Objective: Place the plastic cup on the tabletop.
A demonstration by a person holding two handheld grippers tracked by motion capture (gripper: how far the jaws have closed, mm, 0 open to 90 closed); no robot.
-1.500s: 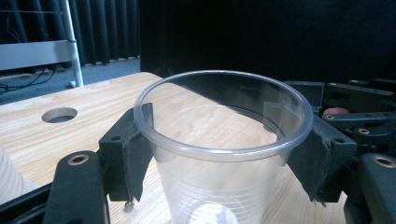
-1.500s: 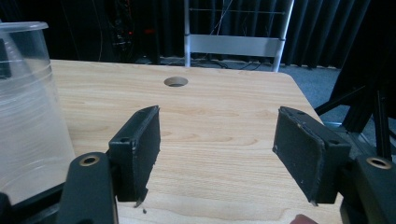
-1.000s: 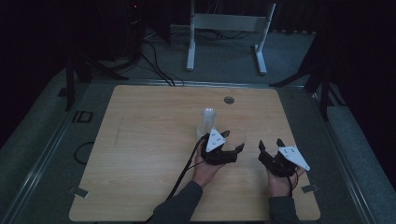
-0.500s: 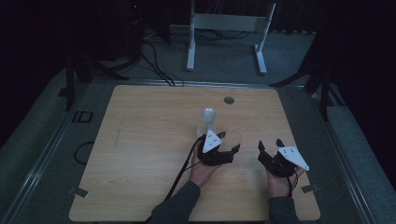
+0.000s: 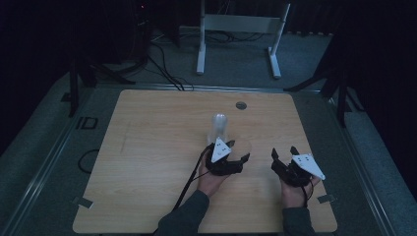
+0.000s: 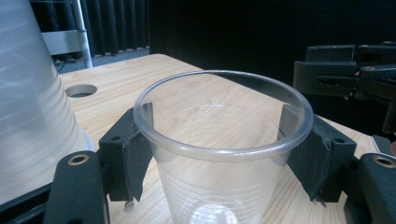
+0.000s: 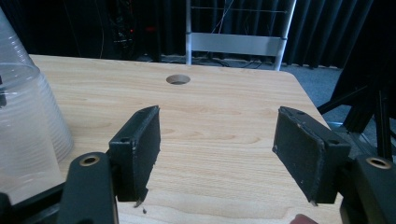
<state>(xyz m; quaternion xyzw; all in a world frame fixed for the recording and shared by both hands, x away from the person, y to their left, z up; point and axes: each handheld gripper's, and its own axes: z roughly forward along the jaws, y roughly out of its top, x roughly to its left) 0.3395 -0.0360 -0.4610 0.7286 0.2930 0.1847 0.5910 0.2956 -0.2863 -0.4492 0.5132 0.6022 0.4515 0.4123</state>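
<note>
The left gripper point(image 6: 219, 154) has its fingers point(image 6: 135, 158) closed on a clear plastic cup point(image 6: 224, 154). One black pad sits on each side of the cup, just under the rim. In the high view the left gripper point(image 5: 231, 156) is near the middle of the worktop point(image 5: 147, 162), a bit to the right, and the cup point(image 5: 242, 147) stands upright there.

This cup is likely very light. Its wall is thin, so it is soft and will bend or crack if it is squeezed hard. It is smooth too, so it may slip. The best place to hold it is just where the pads are now, right under the rolled rim. The rim is the stiffest part and stops the cup from sliding down. A gentle squeeze should be enough.

You can see right through the cup. The wood shows through its sides. It has a round, thick lip on top and thin rings going around the wall lower down. It is wide at the top and gets narrower at the bottom. It looks empty.

To the right, the right gripper point(image 5: 287, 161) rests near the right edge of the worktop. Its fingers point(image 7: 140, 149) are wide open and hold nothing.

A little farther away stands a tall stack of cups point(image 5: 219, 129), upside down, just beside the held cup. Farther still there is a small round hole point(image 5: 241, 105) in the worktop.
</note>
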